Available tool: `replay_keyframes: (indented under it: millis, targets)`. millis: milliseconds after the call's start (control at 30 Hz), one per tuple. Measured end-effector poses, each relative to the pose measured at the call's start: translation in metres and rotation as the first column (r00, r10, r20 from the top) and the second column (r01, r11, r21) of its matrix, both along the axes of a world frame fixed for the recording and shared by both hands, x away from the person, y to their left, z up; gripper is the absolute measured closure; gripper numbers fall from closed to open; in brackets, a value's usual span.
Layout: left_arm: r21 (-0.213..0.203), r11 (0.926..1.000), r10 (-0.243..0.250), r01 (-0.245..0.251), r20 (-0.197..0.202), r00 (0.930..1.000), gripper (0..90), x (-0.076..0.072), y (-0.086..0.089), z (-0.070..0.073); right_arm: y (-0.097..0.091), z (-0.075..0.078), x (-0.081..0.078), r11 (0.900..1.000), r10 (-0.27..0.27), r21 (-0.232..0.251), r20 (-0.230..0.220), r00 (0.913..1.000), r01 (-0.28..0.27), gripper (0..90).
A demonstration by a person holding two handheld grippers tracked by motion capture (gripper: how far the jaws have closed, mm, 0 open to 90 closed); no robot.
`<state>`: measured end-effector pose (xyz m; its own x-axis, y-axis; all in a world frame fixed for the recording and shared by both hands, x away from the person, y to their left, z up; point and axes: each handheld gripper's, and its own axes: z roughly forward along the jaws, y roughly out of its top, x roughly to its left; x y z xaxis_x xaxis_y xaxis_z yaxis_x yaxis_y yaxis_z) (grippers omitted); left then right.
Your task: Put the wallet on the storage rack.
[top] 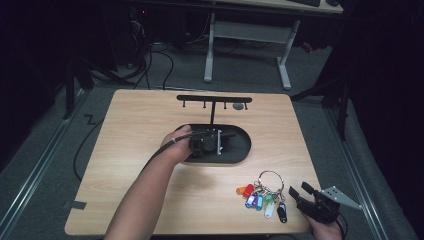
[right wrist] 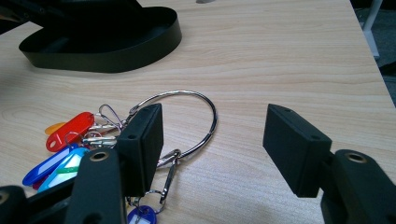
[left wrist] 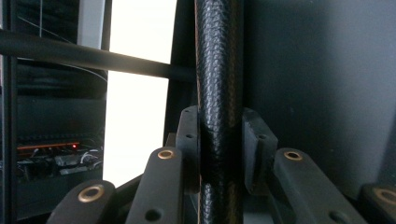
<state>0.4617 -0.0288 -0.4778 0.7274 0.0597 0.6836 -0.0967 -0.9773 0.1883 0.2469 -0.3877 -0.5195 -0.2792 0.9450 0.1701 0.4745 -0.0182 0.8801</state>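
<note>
While left gripper (top: 216,141) fingers clamp the stand post (left wrist: 219,93) upright between them over the black tray (top: 242,150) | desk (top: 150,115) | key ring bunch (top: 264,194) lies just left of open right gripper (right wrist: 212,140) fingers, nearer hand, ring under left finger | tags: no readable writing
</note>
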Motion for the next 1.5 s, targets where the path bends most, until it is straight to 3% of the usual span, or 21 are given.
replay_keyframes:
  millis: [100,300,567,767,967,1100,1167,1300,1433,1500]
  targets:
    - [0.01,0.9999,0.005,-0.005,-0.022,0.9997,70.9,-0.001,0.001,-0.001,0.001,0.0,0.0,1.0,0.001,0.001,-0.005,1.0,-0.001,38.4]
    - [-0.01,0.9994,0.031,-0.032,-0.074,0.9968,65.7,-0.002,0.004,-0.004,0.002,0.0,0.0,1.0,0.005,-0.006,-0.006,1.0,-0.006,38.4]
    - [-0.039,0.9964,0.069,-0.075,-0.136,0.9883,57.6,-0.004,0.012,0.0,0.002,0.0,0.0,1.0,0.008,-0.005,-0.005,1.0,-0.008,38.4]
    - [-0.031,0.9969,0.067,-0.072,-0.146,0.987,57.0,-0.01,0.019,0.006,0.003,0.001,0.0,0.9999,0.012,-0.008,-0.003,0.9999,-0.012,38.4]
    - [-0.077,0.994,0.067,-0.078,-0.139,0.9881,58.2,-0.019,0.022,0.017,0.003,0.001,0.0,0.9999,0.012,-0.005,-0.004,0.9999,-0.012,38.4]
    - [-0.137,0.9863,0.071,-0.092,-0.153,0.9857,58.6,-0.026,0.025,0.023,0.004,0.002,0.0,0.9999,0.014,-0.008,-0.003,0.9999,-0.014,38.4]
    - [-0.145,0.9848,0.072,-0.095,-0.156,0.9851,61.0,-0.03,0.027,0.023,0.004,0.002,0.0,0.9998,0.016,-0.012,-0.002,0.9999,-0.016,38.4]
    - [-0.194,0.9738,0.084,-0.119,-0.179,0.9803,61.6,-0.035,0.034,0.019,0.004,0.002,0.0,0.9998,0.015,-0.011,-0.003,0.9999,-0.015,38.5]
    - [-0.208,0.9685,0.096,-0.137,-0.194,0.9763,61.7,-0.038,0.04,0.016,0.004,0.002,0.0,0.9998,0.015,-0.012,-0.004,0.9999,-0.015,38.5]
    - [-0.233,0.9614,0.098,-0.147,-0.209,0.9729,62.0,-0.041,0.043,0.016,0.004,0.001,0.0,0.9997,0.017,-0.015,-0.003,0.9998,-0.017,38.5]
